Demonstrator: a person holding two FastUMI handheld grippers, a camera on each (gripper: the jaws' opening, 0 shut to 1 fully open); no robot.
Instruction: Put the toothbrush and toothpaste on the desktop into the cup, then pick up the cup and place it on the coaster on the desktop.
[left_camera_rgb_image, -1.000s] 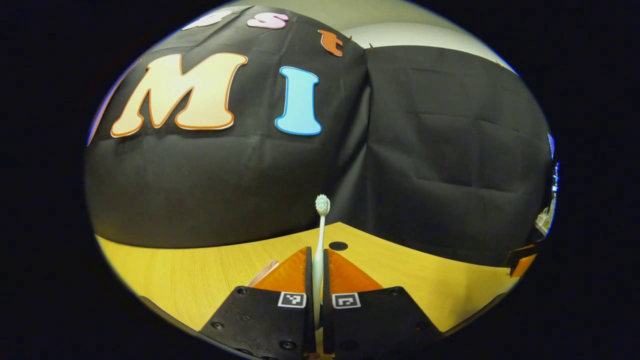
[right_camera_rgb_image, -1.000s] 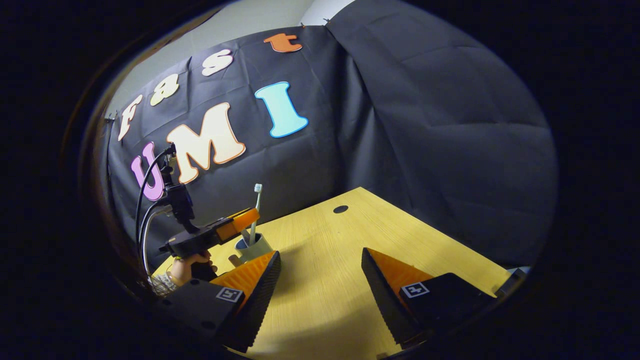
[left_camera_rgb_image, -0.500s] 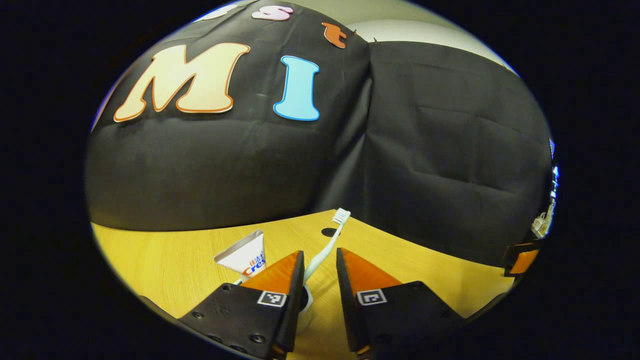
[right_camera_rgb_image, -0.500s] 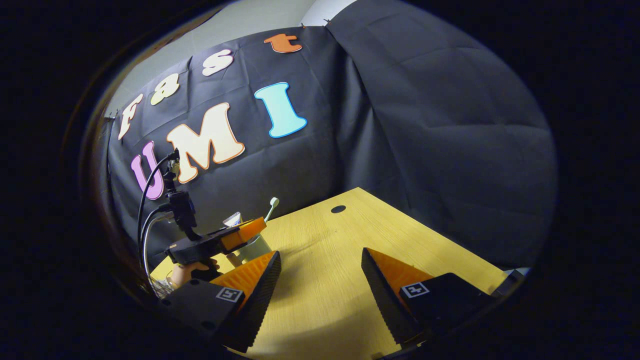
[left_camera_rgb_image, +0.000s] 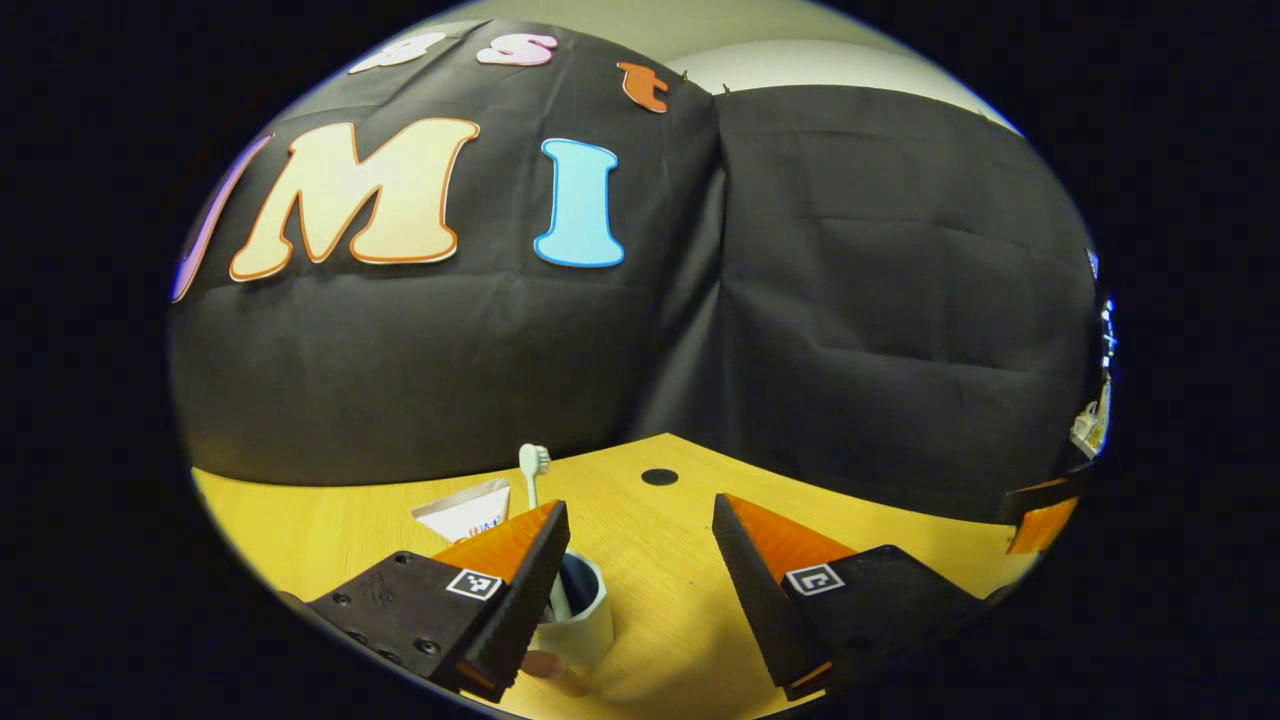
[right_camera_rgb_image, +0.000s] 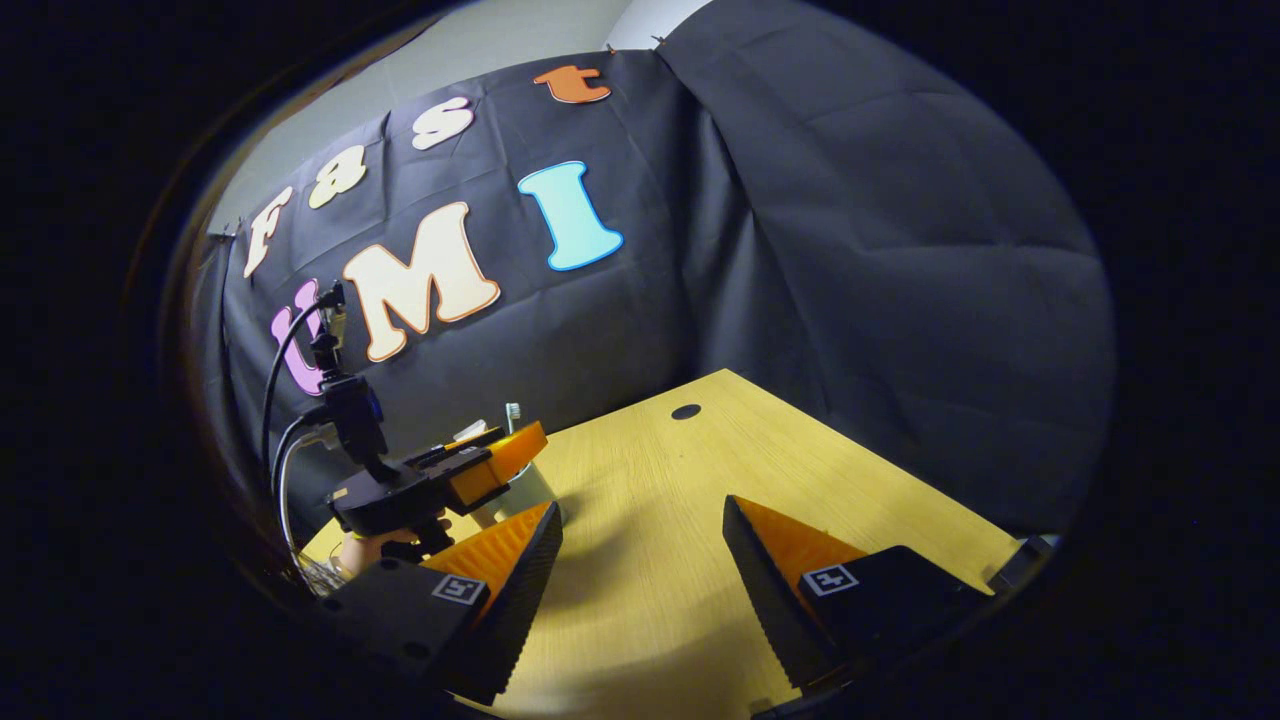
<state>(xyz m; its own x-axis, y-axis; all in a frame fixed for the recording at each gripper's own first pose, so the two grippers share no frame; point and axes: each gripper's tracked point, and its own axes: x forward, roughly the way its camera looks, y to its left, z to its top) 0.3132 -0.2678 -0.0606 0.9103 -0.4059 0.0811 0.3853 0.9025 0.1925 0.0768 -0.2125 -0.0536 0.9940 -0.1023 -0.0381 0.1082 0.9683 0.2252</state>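
Both views are dim overall, with light falling from above onto the counter (left_camera_rgb_image: 330, 530), which glows warm yellow while the cloth wall behind soaks up nearly all of it. In the left gripper view the left gripper (left_camera_rgb_image: 632, 575) throws a soft dark shadow onto the wood just beneath its fingers, and the cup (left_camera_rgb_image: 590, 625) beside its left finger has a shaded interior. In the right gripper view a broad, soft-edged shadow lies between the fingers of the right gripper (right_camera_rgb_image: 642, 545). Fisheye bending is strong (the counter's far edge bows, wall folds curve) and detail smears toward the rim. Centres stay reasonably sharp; no glare.
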